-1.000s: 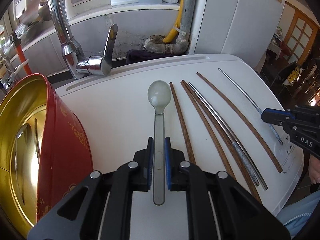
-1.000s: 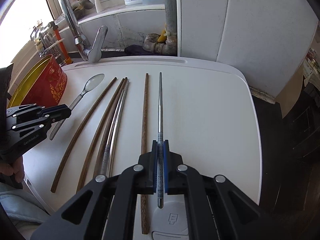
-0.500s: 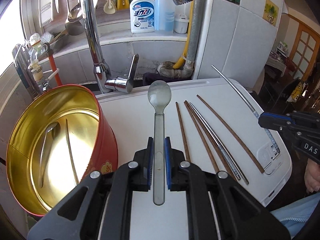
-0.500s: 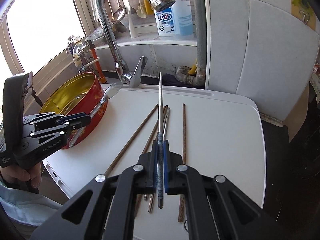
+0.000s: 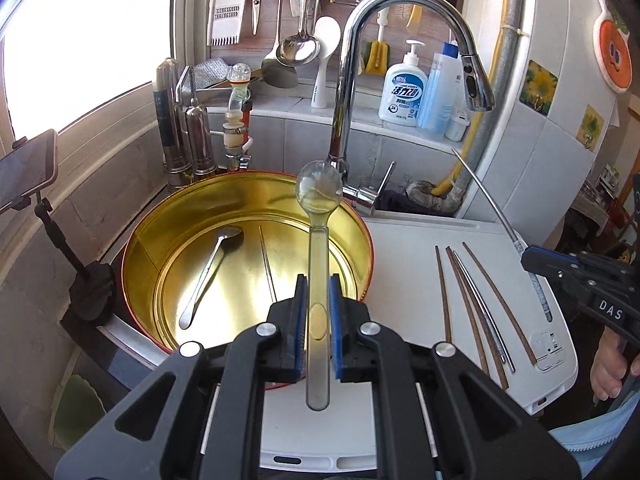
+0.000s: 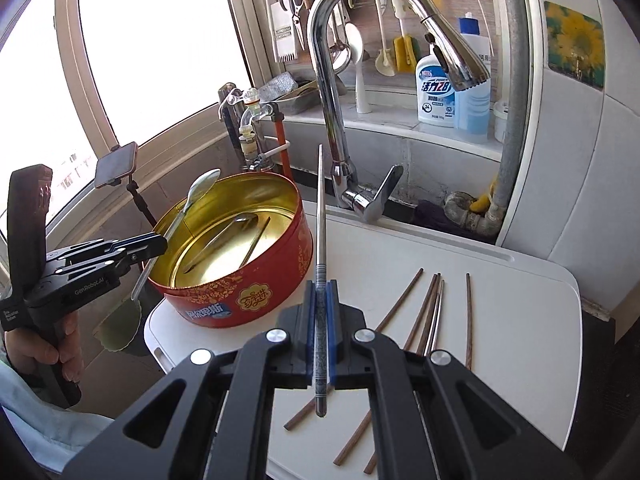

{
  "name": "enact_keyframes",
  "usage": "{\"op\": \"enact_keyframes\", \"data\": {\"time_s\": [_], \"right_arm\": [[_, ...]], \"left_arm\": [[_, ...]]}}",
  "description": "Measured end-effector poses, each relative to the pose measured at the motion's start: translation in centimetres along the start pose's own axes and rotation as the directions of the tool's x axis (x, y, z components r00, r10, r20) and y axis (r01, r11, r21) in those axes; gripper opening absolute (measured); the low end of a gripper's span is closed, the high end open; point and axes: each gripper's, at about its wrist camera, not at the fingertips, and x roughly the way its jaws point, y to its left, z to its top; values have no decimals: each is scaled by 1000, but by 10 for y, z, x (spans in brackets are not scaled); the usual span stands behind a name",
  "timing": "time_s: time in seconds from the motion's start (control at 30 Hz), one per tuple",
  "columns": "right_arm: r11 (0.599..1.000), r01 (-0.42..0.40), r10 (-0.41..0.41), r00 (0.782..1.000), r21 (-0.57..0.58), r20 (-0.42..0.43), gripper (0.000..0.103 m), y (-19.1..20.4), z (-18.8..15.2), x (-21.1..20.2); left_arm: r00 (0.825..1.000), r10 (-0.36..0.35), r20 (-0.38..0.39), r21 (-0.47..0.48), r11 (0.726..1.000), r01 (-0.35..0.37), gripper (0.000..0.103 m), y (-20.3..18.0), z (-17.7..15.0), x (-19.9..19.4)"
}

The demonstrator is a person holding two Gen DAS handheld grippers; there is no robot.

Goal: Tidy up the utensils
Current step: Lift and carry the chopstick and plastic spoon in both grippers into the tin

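Observation:
My left gripper [image 5: 318, 292] is shut on a clear plastic spoon [image 5: 319, 216], held over the open red tin [image 5: 248, 264] with the gold inside; the gripper also shows in the right wrist view [image 6: 156, 242]. A metal spoon [image 5: 212, 268] and a metal chopstick [image 5: 267, 262] lie in the tin. My right gripper [image 6: 320, 300] is shut on a metal chopstick [image 6: 320, 216], raised above the white board [image 6: 500, 320] and pointing at the tin's right rim. Three wooden chopsticks [image 6: 408, 292] and one metal chopstick [image 6: 434, 320] lie on the board.
A tall chrome tap [image 5: 352, 80] rises behind the tin, its lever [image 5: 380, 188] near the spoon's bowl. Soap bottles [image 5: 404, 92] stand on the ledge. A phone on a stand [image 5: 28, 164] is at the left. Hanging utensils [image 5: 300, 8] line the back wall.
Both grippers have lifted their utensils off the board and moved left. The plastic spoon now hangs over the tin, and the metal chopstick points toward it.

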Motion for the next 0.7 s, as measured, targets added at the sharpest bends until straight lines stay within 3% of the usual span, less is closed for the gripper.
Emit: {"op": "enact_keyframes", "data": {"time_s": [0.17,0.4,0.7], "right_arm": [[998,42,-42,999,55,3,6,37,29,29],[994,60,-57,998,94,-29,6,89,71,82],[996,62,-57,995,60,-87,6,124,94,124]], "left_arm": [[995,-99,19,23,995,98,11,46,27,19],[987,-158,-13,28,987,158,11,111,37,39],[976,-214,-32,4,977,214,11,145,46,53]]}}
